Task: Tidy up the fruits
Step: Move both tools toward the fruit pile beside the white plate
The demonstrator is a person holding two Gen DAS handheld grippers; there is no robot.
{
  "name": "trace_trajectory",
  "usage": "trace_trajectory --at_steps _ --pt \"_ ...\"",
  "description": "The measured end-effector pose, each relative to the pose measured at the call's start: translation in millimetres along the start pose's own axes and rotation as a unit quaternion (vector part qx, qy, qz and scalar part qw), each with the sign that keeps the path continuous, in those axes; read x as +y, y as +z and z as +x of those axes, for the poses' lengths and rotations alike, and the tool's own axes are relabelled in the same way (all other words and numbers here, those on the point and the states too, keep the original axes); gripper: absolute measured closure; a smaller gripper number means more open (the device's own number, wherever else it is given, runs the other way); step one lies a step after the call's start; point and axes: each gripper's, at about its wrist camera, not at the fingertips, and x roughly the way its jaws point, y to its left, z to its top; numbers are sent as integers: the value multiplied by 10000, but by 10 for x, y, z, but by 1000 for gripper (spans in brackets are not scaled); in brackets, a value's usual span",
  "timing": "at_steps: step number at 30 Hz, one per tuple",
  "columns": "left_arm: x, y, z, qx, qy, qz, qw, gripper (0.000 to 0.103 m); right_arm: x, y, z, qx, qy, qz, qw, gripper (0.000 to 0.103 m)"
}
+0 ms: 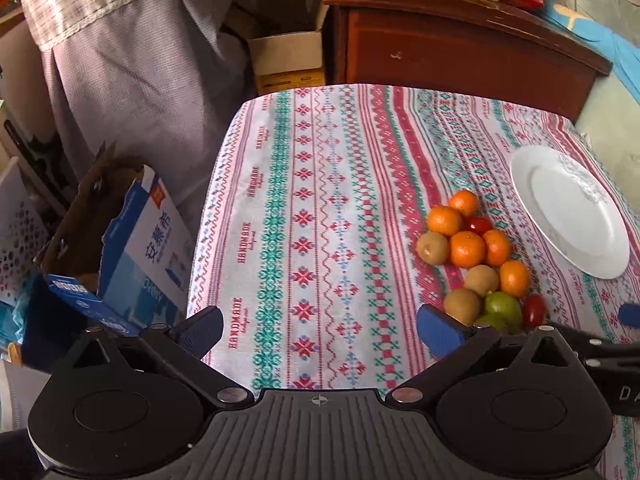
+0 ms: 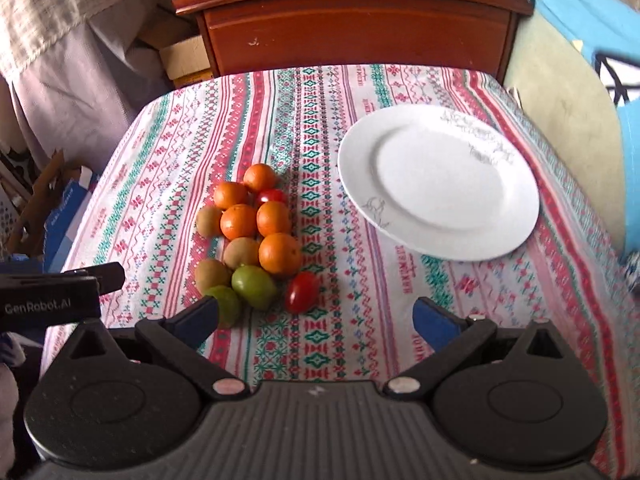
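Note:
A pile of fruit lies on the patterned tablecloth: several oranges (image 2: 279,253), kiwis (image 2: 241,252), two green fruits (image 2: 253,286) and two red tomatoes (image 2: 301,292). The pile also shows in the left wrist view (image 1: 467,249). An empty white plate (image 2: 438,180) lies to its right, also in the left wrist view (image 1: 570,210). My right gripper (image 2: 316,316) is open and empty, just in front of the pile. My left gripper (image 1: 320,328) is open and empty, left of the fruit.
A brown wooden cabinet (image 2: 352,28) stands behind the table. An open blue-and-white carton (image 1: 132,244) sits off the table's left edge, next to a grey cloth-covered object (image 1: 132,64). The tablecloth (image 1: 304,200) is bare left of the fruit.

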Motion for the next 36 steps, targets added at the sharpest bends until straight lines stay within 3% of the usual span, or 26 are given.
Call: trace_trajectory --at_steps 8,14,20,36 --pt "-53 -13 54 115 -24 -239 9996 0 -146 -51 38 -218 -90 622 9978 7" --pt "-154 -73 94 150 4 -62 9999 0 -145 -78 108 -63 -226 592 9980 7" --pt "-178 -88 80 70 123 34 9999 1 -36 -92 109 -82 -330 178 9993 7" --pt "-194 27 214 388 262 -174 9988 1 -34 49 239 254 -376 105 9989 9"
